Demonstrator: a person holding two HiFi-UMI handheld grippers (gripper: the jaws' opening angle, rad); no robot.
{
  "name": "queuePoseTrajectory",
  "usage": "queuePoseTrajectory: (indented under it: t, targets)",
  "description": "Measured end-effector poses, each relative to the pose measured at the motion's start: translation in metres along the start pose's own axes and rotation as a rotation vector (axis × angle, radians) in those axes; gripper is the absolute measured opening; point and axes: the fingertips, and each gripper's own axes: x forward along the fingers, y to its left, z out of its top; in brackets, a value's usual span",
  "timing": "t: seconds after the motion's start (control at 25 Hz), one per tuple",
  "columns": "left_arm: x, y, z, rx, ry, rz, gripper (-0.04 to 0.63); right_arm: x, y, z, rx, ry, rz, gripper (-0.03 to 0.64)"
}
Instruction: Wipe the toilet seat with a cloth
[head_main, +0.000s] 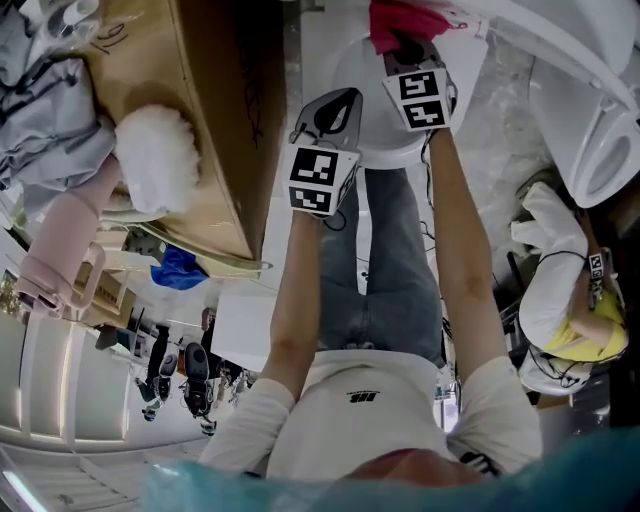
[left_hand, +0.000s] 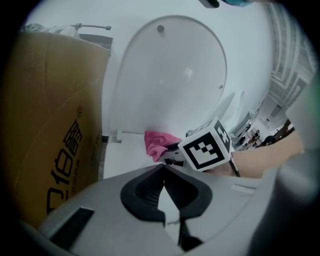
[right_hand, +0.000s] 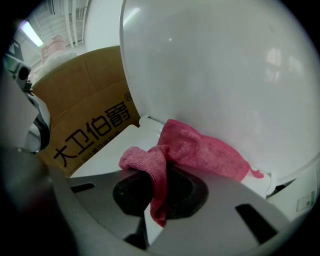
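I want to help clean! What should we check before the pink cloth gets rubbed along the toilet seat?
1. Cloth gripped: ok. The right gripper has its fingers shut on the pink cloth.
2. Lid out of the way: ok. The toilet lid stands up.
3. Cloth pressed on the toilet seat: cannot tell. It sits at the back, by the hinge.
4. Left gripper out of the way: ok. It is shut, empty and held back from the cloth.
5. Room at the side: cannot tell. A cardboard box stands close beside the seat.
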Motion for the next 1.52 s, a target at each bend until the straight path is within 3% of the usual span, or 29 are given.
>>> queuePoseTrajectory:
  t: [0.88, 1.12, 1.52]
  targets:
    - [-0.04, 0.048, -0.021, -0.114, -0.037, 0.124, 0.009, 0.029, 0.081, 0.035, -0.17, 0.033, 0.108, 0.017]
    - [-0.05, 0.053, -0.03, -0.138, -0.045, 0.146, 0.009, 0.035, 0.124, 0.032, -0.254, 0.068, 0.2, 0.017]
    - [-0.073, 0.061, -0.051, -0.192, -0.044, 0.218, 0.009, 0.03, 0.159, 0.013, -0.259, 0.093, 0.275, 0.017]
